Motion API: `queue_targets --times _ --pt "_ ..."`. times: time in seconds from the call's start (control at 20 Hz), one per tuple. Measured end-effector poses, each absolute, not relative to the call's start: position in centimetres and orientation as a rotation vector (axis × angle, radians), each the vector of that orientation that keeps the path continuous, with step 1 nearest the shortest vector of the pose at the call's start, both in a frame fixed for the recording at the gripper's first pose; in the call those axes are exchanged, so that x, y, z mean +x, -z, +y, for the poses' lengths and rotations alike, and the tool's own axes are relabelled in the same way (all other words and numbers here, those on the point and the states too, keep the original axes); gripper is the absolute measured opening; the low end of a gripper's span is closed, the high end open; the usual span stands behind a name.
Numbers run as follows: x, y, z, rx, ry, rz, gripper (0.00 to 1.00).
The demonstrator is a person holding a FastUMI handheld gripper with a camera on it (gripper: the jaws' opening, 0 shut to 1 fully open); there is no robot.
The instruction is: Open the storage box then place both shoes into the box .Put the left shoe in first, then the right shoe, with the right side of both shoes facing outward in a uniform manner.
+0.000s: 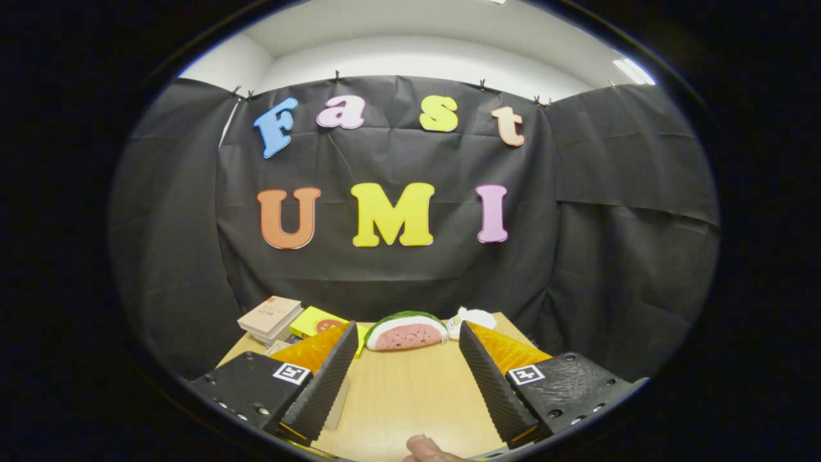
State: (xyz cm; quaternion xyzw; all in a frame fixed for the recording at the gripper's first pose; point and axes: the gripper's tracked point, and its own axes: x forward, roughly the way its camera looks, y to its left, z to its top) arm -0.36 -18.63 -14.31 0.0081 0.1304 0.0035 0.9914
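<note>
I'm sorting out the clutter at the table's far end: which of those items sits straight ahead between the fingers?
The watermelon-slice toy, green rind and pink flesh, beyond the open gripper. The stacked books and yellow box lie off beyond one finger.

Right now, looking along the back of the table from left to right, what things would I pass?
Stack of books → yellow box → watermelon-slice toy → white plush toy. The tool is open, holding nothing, its fingers spread over the bare wooden table just short of that row.

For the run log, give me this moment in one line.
hand-held gripper: open, empty | ahead: watermelon toy, books on table | box, shoes: untouched
</note>
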Motion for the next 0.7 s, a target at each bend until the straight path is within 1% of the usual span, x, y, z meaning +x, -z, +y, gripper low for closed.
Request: queue_targets --times 0.7 --pt "0.7 13.8 -17.1 0.020 -0.026 0.289 0.96"
